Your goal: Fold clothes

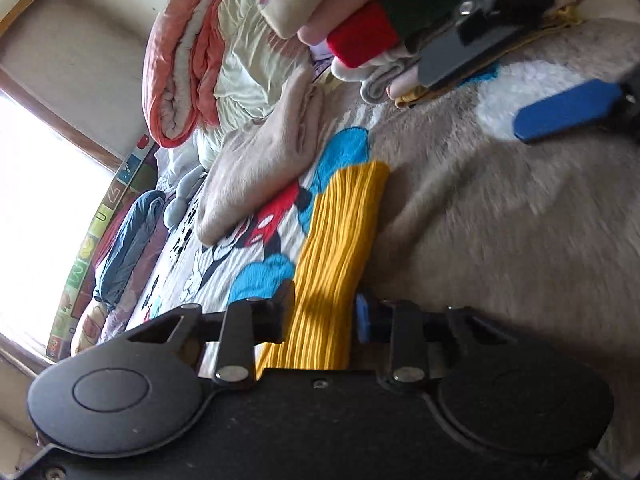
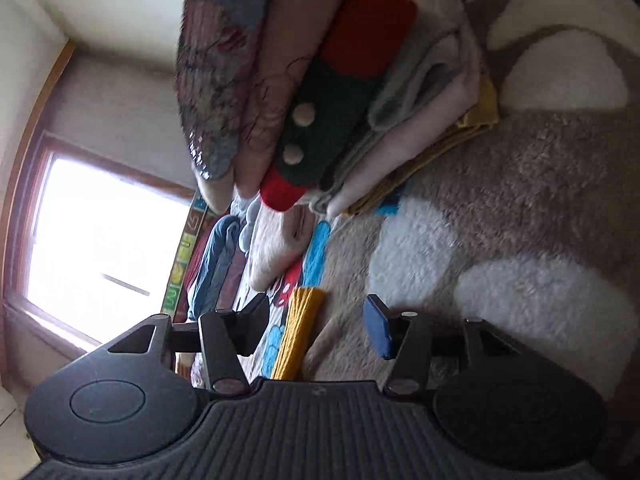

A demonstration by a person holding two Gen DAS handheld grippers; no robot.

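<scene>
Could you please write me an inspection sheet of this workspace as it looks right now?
Surface: shaggy brown-and-white blanket over a cartoon-print sheet.
Job's things: ribbed mustard-yellow knit garment, folded narrow; stack of folded clothes with a red-and-green knit in it.
Clutter: beige fleece cloth; rolled orange quilt; blue bundle by the window.
Grippers: left gripper closed on the yellow garment's end; right gripper open, garment lying between its jaws, untouched.
Cables: nothing seen.
Surroundings: bright wood-framed window, cream walls.
</scene>
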